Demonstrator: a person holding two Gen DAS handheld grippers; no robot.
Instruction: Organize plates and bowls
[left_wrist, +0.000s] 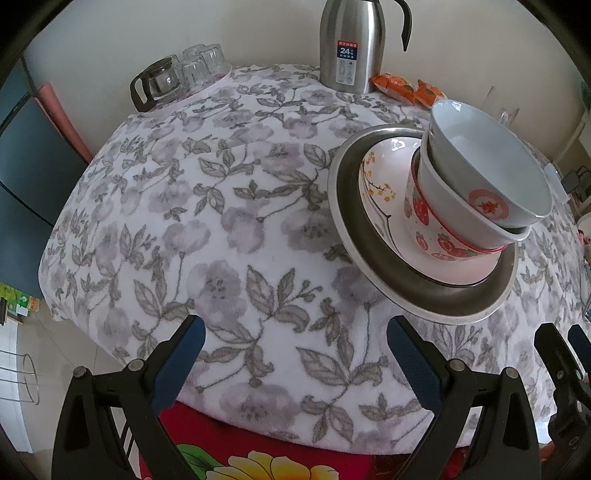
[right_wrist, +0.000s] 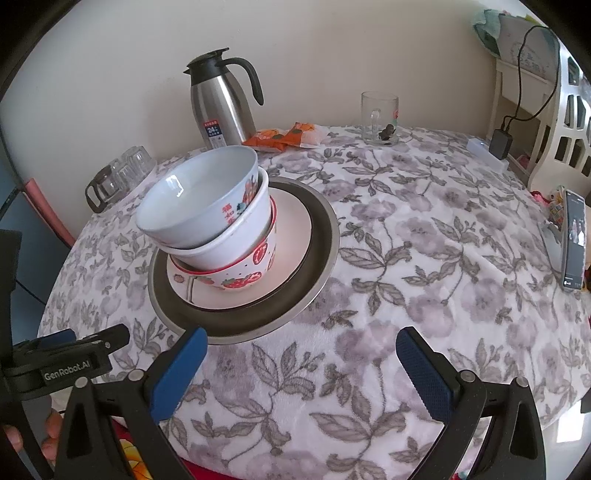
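Both the left claw (left_wrist: 295, 354) and the right claw (right_wrist: 301, 363) are hanging wide open and empty near the surface's (left_wrist: 221, 221) front edge, while three bowls (right_wrist: 207, 218) are sitting nested on plates (right_wrist: 291, 221) inside a metal dish (right_wrist: 325, 236), so stacking looks essentially finished.

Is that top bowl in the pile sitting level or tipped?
Tipped. The top bowl leans to one side in the white bowl beneath it, its rim slanted and its empty inside facing both cameras.

bowls (right_wrist: 207, 206): glossy ceramic | tray (right_wrist: 317, 236): dull metal | tablecloth (right_wrist: 424, 258): fuzzy cloth
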